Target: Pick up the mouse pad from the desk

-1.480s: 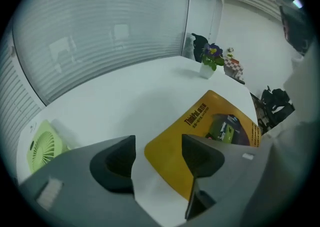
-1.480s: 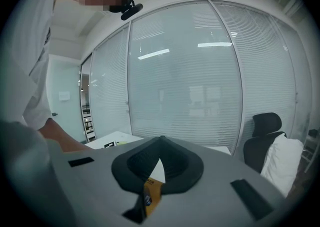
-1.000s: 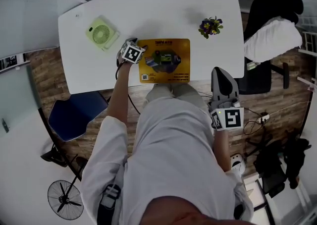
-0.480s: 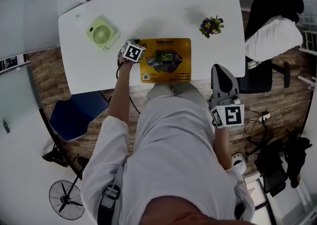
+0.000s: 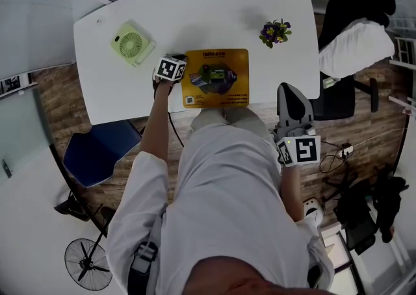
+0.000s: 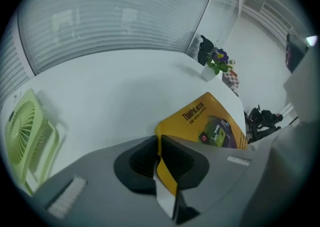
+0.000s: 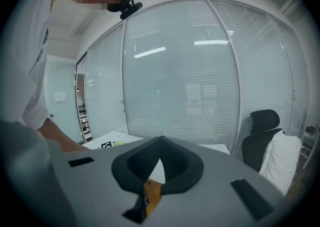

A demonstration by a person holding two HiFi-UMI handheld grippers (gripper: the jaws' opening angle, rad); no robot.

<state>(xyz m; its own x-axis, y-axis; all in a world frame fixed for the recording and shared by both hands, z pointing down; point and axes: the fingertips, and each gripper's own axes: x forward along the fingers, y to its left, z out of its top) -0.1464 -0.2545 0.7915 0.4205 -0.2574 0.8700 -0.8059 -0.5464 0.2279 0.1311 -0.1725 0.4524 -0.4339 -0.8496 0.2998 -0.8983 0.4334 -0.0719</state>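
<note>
My left gripper (image 5: pixel 181 61) is at the far-left corner of the yellow mouse pad (image 5: pixel 218 78). Its jaws have just been closing, and the left gripper view shows them pinching the pad's edge, with the yellow sheet running straight down between the two dark pads (image 6: pixel 142 161). The rest of the mouse pad (image 6: pixel 212 123) spreads away to the right over the white tabletop (image 5: pixel 195 11). It sits midway along the tabletop's near edge, its own near side just short of that edge (whether the pinched corner has left the surface I cannot tell).

A green fan (image 5: pixel 132 43) lies towards the tabletop's left edge, near my left gripper but apart from it. A small pot of purple flowers (image 5: pixel 276 32) stands towards the far-right corner, well apart from the mouse pad.

My right gripper (image 5: pixel 290 95) is off the tabletop, just outside its near-right corner, beside my leg. Its jaws are pressed together at the tips with nothing caught in them; the bit of yellow seen through the gap behind the tips is the distant pad.
</note>
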